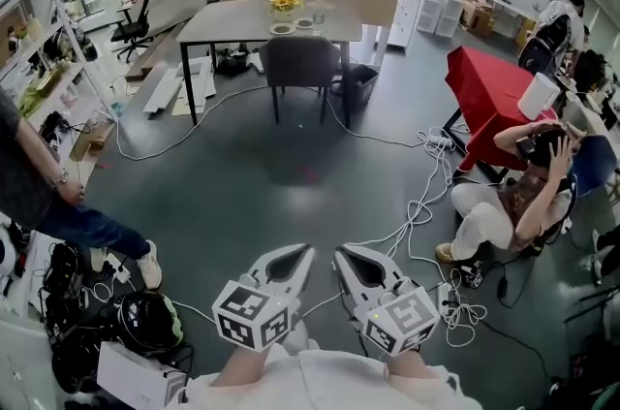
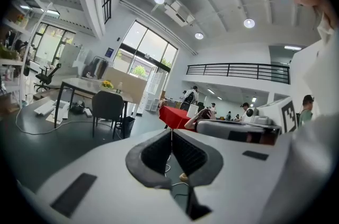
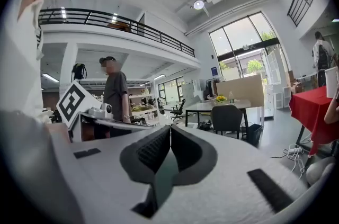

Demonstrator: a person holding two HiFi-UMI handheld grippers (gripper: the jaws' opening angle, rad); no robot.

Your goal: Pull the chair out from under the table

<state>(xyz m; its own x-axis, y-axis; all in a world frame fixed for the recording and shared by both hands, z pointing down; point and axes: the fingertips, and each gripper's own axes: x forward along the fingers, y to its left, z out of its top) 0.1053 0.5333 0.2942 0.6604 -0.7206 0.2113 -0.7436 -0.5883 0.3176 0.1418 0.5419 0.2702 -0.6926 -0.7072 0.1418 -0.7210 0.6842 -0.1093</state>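
A dark grey chair (image 1: 298, 65) stands tucked under the near side of a grey table (image 1: 232, 19) at the far end of the room, its back facing me. It also shows small in the left gripper view as the chair (image 2: 107, 105) and in the right gripper view as the chair (image 3: 226, 117). My left gripper (image 1: 308, 252) and right gripper (image 1: 339, 254) are held side by side low in the head view, several steps from the chair. Both are shut with nothing between their pads.
White cables (image 1: 417, 205) trail over the dark floor between me and the table. A person (image 1: 513, 195) sits on the floor at right beside a red-covered table (image 1: 482, 88). Another person (image 1: 39, 195) stands at left near bags (image 1: 145, 321). A bin (image 1: 356, 86) stands right of the chair.
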